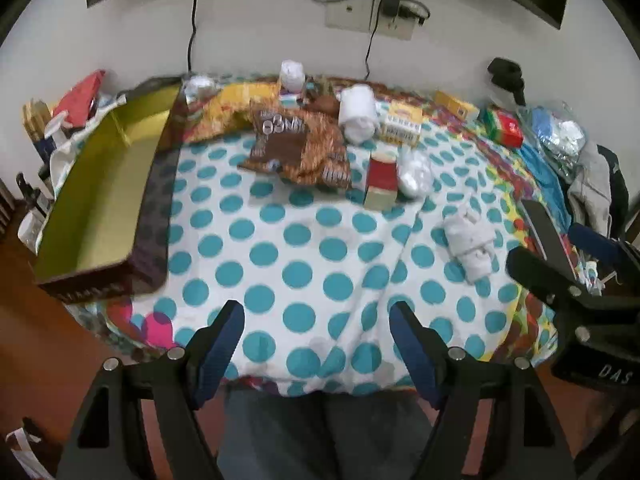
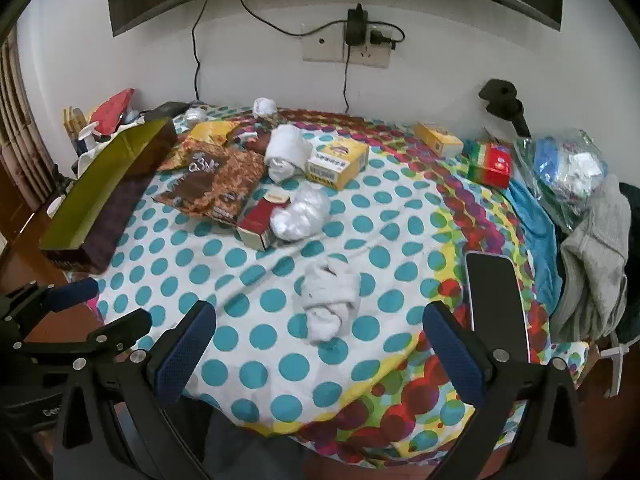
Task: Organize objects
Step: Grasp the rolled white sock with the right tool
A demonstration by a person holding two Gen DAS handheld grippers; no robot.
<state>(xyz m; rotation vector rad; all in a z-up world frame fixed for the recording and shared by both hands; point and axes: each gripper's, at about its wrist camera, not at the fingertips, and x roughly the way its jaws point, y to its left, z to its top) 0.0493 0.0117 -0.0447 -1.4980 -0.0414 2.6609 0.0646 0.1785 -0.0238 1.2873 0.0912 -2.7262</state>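
The left gripper [image 1: 316, 334] hangs over the near edge of the polka-dot cloth [image 1: 304, 248] with its blue-padded jaws spread wide and nothing between them. At the far left, a long open box [image 1: 100, 184] with a yellow-green inside lies on the cloth's left edge, running away toward the wall; it looks bare inside. Behind it, off the cloth, sits a jumble with a red bag [image 1: 82, 94]. Next along, a brown snack bag [image 1: 296, 144] lies flat near the back, with a yellow packet [image 1: 232, 108] just behind it. A rolled white towel [image 1: 357, 114] stands beside the snack bag, touching a yellow carton [image 1: 401, 124] on its right. In front of these, a red-and-white box [image 1: 382, 180] lies against a clear bag of white stuff [image 1: 416, 174]. Nearer, a rolled pair of grey-white socks [image 2: 330, 306] rests alone on the dots, between the right gripper's fingers in the right wrist view but well ahead of them. The right gripper [image 2: 320, 350] is likewise wide open and holds nothing. Just beyond its right finger lies a dark phone [image 2: 496, 304], face up. Farther back on the right are a small yellow box [image 2: 438, 140] and a red-and-green box [image 2: 492, 164]. At the far right, a plastic bag [image 2: 568, 172] sits behind a blue cloth [image 2: 536, 224] and grey clothing [image 2: 592, 256].
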